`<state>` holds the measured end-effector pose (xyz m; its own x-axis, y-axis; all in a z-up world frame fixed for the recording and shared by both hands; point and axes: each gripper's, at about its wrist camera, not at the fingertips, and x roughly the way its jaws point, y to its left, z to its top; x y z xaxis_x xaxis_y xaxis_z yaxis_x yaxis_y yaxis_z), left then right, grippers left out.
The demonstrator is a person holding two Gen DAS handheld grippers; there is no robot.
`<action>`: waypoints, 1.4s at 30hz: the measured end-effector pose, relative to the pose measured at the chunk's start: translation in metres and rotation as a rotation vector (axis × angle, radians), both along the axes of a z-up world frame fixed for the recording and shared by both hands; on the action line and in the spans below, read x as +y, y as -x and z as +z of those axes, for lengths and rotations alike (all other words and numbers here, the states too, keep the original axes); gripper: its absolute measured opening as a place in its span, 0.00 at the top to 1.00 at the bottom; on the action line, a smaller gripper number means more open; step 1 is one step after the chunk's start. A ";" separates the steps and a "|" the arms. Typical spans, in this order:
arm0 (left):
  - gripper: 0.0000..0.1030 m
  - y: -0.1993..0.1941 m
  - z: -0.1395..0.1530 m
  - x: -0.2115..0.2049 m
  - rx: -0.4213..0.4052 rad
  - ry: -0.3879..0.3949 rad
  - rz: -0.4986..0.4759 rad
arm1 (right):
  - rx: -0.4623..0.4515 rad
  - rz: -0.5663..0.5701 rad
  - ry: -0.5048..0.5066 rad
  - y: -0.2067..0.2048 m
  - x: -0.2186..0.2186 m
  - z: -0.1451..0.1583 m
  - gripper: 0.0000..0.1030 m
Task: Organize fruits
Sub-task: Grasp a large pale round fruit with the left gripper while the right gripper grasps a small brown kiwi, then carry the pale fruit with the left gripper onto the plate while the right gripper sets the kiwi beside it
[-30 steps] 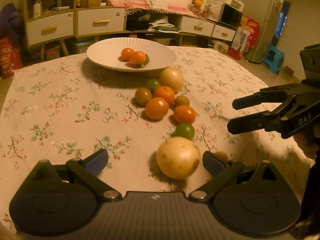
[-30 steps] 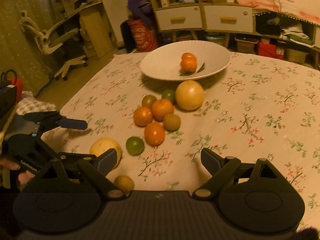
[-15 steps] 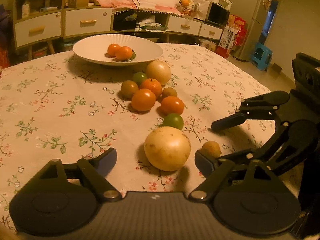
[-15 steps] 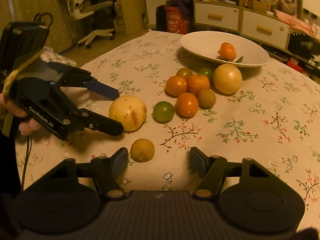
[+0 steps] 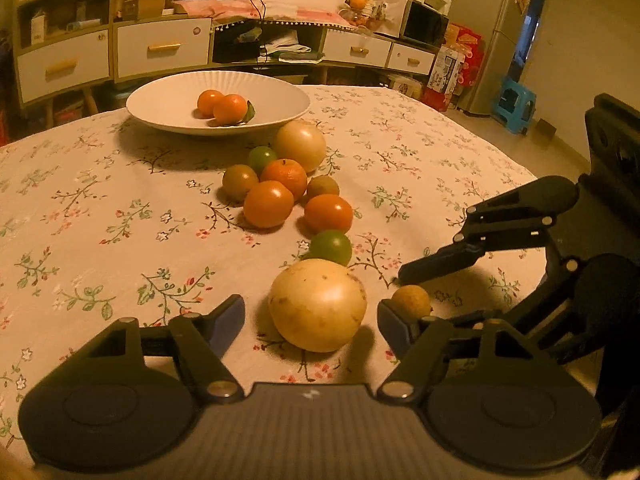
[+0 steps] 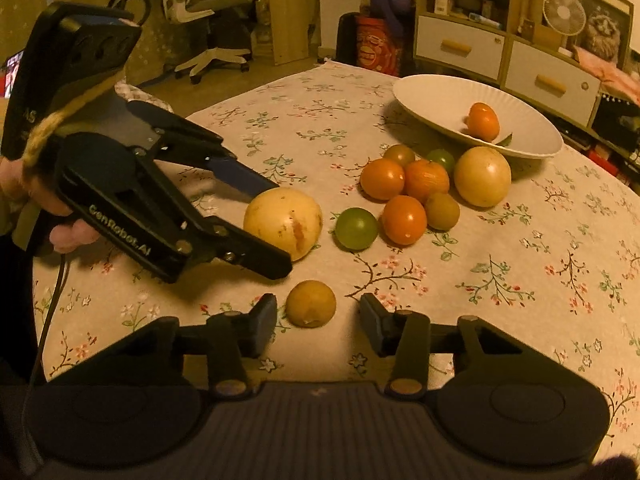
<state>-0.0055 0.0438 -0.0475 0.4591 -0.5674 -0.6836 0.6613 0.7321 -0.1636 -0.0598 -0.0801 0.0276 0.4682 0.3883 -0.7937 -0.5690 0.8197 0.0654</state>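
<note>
A large pale yellow fruit (image 5: 317, 304) lies on the flowered tablecloth between the open fingers of my left gripper (image 5: 311, 318); it also shows in the right wrist view (image 6: 283, 222). A small yellow-brown fruit (image 6: 311, 303) sits between the open fingers of my right gripper (image 6: 318, 320), not gripped; it also shows in the left wrist view (image 5: 411, 299). Beyond lie a green fruit (image 5: 330, 247), several orange fruits (image 5: 268, 204) and a second large pale fruit (image 5: 299, 145). A white plate (image 5: 160, 100) holds two oranges (image 5: 230, 109).
The table's right edge (image 5: 520, 168) drops off to the floor. Behind the plate stand drawers (image 5: 162, 46) and shelves. An office chair (image 6: 208, 4) stands past the table's far left in the right wrist view.
Both grippers have moved in toward the near fruits. The large pale fruit now sits between the left fingers, and the small fruit between the right fingers. The right jaws have narrowed.
</note>
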 end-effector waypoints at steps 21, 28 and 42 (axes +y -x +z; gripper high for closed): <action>0.43 -0.002 0.002 -0.007 0.000 -0.014 0.016 | 0.007 -0.022 -0.003 -0.008 0.003 0.002 0.77; 0.43 -0.006 0.006 -0.004 0.022 0.015 0.047 | -0.002 -0.079 -0.021 -0.017 -0.004 0.008 0.77; 0.43 -0.029 0.029 -0.004 0.028 0.041 0.142 | -0.053 -0.188 -0.083 -0.050 -0.019 0.028 0.77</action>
